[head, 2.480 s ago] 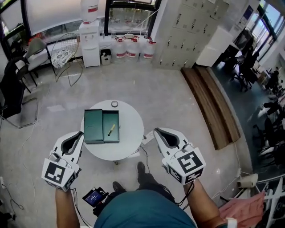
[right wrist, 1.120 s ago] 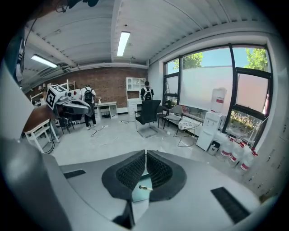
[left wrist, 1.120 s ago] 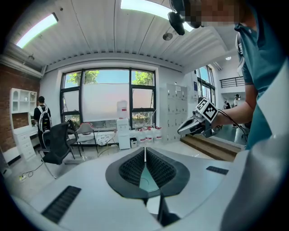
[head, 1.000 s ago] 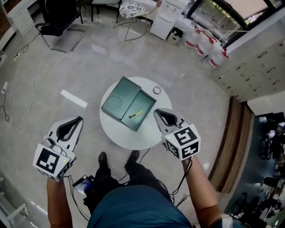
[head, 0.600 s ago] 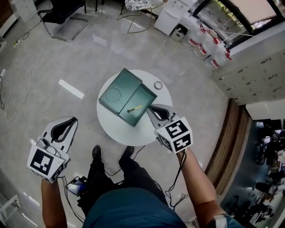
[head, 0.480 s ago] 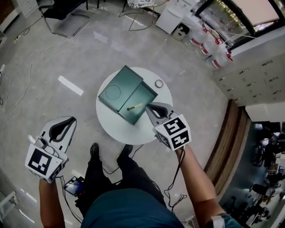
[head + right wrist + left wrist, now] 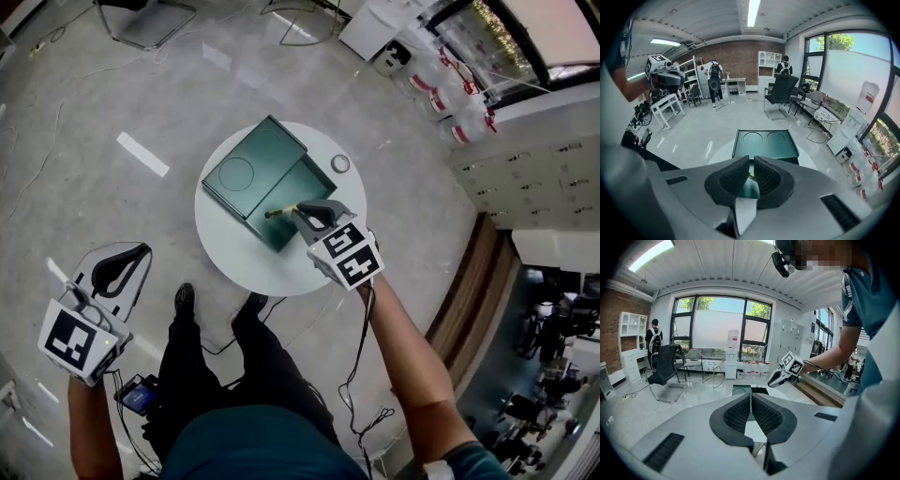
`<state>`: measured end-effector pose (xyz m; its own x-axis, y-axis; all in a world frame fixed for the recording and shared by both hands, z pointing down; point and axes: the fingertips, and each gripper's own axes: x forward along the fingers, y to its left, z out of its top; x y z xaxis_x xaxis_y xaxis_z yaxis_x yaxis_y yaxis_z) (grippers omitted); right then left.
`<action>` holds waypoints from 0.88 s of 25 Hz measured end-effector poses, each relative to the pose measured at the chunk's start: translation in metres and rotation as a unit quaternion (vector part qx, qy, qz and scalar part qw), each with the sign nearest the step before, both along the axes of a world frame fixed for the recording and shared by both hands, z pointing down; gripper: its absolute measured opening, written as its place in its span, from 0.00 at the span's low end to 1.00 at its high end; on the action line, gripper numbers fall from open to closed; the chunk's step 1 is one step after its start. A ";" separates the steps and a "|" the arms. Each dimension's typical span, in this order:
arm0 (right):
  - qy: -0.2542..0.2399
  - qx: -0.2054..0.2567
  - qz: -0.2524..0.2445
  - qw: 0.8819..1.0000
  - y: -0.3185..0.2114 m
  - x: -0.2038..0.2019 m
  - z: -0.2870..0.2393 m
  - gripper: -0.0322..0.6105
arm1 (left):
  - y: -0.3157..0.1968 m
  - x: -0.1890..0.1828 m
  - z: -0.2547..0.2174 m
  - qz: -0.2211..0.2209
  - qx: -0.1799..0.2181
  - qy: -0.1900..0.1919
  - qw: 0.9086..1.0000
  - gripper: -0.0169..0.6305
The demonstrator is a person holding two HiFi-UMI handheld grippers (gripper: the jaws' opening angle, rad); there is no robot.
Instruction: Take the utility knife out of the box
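Note:
An open green box (image 7: 251, 171) lies on the round white table (image 7: 230, 253), its lid flat at the upper left and its tray (image 7: 305, 183) beside it. The yellow utility knife (image 7: 278, 212) lies in the tray. My right gripper (image 7: 299, 212) is shut, and its tip hangs over the tray at the knife's right end. In the right gripper view the shut pads (image 7: 751, 162) point at the box (image 7: 765, 144), with a sliver of yellow just behind them. My left gripper (image 7: 141, 252) is shut and empty, low at the left, off the table over the floor.
A small round tin (image 7: 340, 163) sits on the table beyond the box. Water jugs (image 7: 448, 105) and lockers (image 7: 539, 178) line the far right, with a wooden bench (image 7: 469, 281) nearer. Chairs and cables are on the floor to the left. The person's legs stand by the table's near edge.
My right gripper has come down from the table's right edge to the box, its tip now over the tray by the knife. The left gripper has sunk lower at the left.

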<state>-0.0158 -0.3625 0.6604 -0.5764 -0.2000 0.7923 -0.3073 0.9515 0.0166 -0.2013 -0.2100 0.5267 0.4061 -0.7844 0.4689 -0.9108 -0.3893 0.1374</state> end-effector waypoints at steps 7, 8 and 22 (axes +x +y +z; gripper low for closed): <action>0.066 -0.021 -0.072 0.995 -0.006 -0.014 0.059 0.11 | -0.004 -0.006 0.029 -0.005 -0.020 0.010 1.000 0.07; 0.079 -0.025 -0.084 0.993 -0.006 -0.014 0.069 0.12 | -0.005 -0.007 0.032 -0.006 -0.022 0.012 1.000 0.07; 0.232 -0.003 -0.233 0.944 -0.017 -0.011 0.163 0.29 | -0.007 -0.015 0.071 -0.018 -0.057 0.025 0.998 0.07</action>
<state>-0.0268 -0.3797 0.8237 -0.1906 -0.0057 0.9817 0.1830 0.9822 0.0413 -0.2165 -0.2173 0.5974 0.4029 -0.7417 0.5362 -0.9151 -0.3353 0.2239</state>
